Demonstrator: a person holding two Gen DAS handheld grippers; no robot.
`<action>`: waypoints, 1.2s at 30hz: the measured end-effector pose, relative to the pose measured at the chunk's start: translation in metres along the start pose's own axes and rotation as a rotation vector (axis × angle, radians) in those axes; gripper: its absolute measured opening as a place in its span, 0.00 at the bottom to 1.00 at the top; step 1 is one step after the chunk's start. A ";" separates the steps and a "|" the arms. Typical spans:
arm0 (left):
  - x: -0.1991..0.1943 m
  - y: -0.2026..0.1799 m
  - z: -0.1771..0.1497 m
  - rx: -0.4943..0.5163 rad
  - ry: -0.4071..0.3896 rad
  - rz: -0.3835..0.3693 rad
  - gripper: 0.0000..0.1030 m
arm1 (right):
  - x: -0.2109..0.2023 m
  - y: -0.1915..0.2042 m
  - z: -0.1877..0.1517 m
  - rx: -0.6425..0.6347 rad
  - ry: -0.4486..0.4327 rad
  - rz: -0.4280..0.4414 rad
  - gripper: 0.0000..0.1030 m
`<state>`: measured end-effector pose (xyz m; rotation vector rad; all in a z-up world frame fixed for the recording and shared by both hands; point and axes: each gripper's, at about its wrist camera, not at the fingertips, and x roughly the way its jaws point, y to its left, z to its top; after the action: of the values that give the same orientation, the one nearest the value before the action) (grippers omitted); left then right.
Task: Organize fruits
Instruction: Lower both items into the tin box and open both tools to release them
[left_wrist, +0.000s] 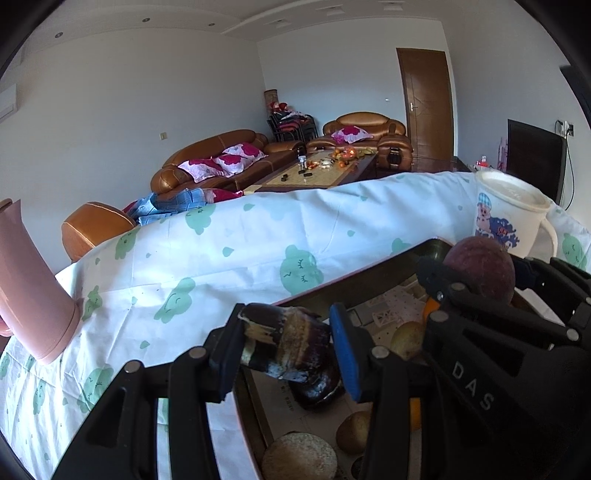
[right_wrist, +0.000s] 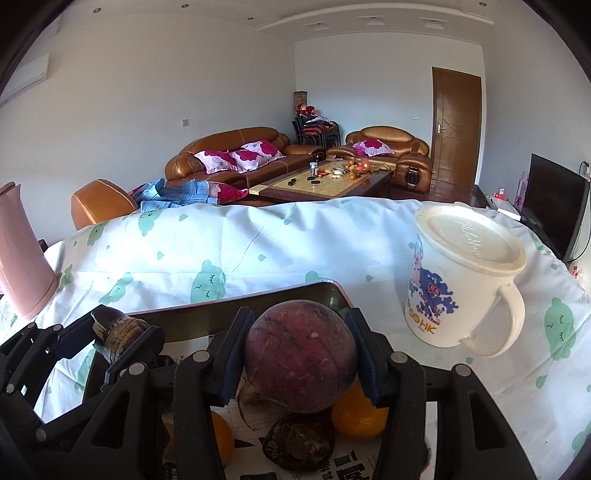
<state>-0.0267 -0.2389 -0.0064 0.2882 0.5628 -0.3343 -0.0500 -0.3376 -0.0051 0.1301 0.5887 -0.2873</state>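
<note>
while both claws hover over the tray (right_wrist: 334, 291) on the counter (right_wrist: 258, 251), we grip a dark root (left_wrist: 286, 347) in the left claw (left_wrist: 286, 350) and a purple fruit (right_wrist: 301, 356) in the right claw (right_wrist: 301, 358), each pinched between pads. we should lower each slowly into its own group and keep clear of the mug (right_wrist: 458, 288). only the right view shows the oranges (right_wrist: 356, 417) under the fruit; only the left shows the pale fruits (left_wrist: 299, 458) nearer us.
</note>
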 end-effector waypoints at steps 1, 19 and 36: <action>0.001 -0.001 0.000 0.018 -0.001 0.002 0.45 | 0.000 0.002 0.000 -0.005 0.001 0.000 0.52; 0.017 0.007 0.004 0.070 0.050 -0.040 0.45 | 0.000 0.015 -0.002 0.008 0.010 0.035 0.53; 0.017 0.018 0.003 -0.014 0.054 -0.098 0.45 | -0.027 0.006 -0.002 0.044 -0.121 0.113 0.68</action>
<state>-0.0045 -0.2274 -0.0104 0.2573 0.6336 -0.4182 -0.0709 -0.3254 0.0091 0.1863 0.4535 -0.1969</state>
